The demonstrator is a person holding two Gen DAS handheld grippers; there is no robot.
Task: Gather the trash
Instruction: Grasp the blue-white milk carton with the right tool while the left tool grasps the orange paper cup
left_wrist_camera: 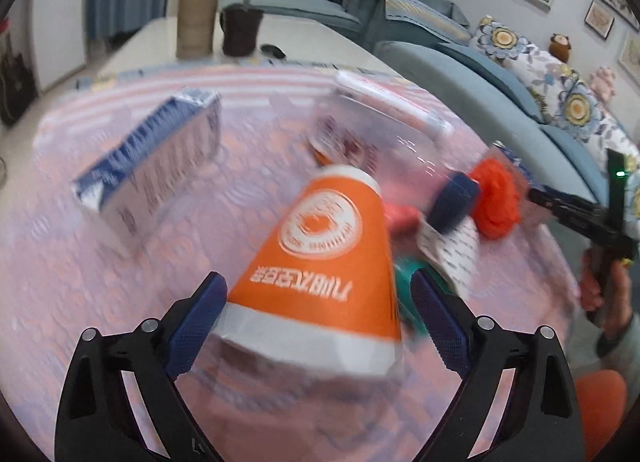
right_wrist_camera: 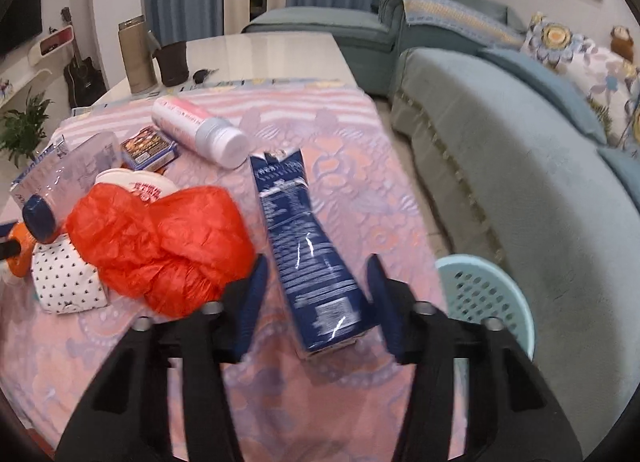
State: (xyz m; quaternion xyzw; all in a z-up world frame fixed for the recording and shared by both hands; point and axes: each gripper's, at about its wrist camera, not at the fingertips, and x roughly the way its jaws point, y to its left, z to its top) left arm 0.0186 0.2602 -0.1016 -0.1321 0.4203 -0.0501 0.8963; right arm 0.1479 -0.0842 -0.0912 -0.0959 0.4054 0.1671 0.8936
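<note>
An orange and white paper cup (left_wrist_camera: 320,258) lies on its side on the pink cloth, its wide rim between my left gripper's (left_wrist_camera: 316,294) open fingers; contact is unclear in the blur. A blue and white carton (left_wrist_camera: 148,178) lies further left. In the right wrist view a dark blue carton (right_wrist_camera: 308,246) lies between my right gripper's (right_wrist_camera: 316,282) open fingers. A crumpled red plastic bag (right_wrist_camera: 160,242) sits just left of it. A pink and white bottle (right_wrist_camera: 200,134), a small snack box (right_wrist_camera: 148,148) and a dotted white wrapper (right_wrist_camera: 66,282) lie around.
A light blue mesh basket (right_wrist_camera: 492,298) stands off the table's right edge beside a grey-blue sofa (right_wrist_camera: 500,166). A tall flask (right_wrist_camera: 136,54) and dark cup (right_wrist_camera: 172,62) stand at the table's far end. A clear bottle with a blue cap (right_wrist_camera: 40,218) lies at left.
</note>
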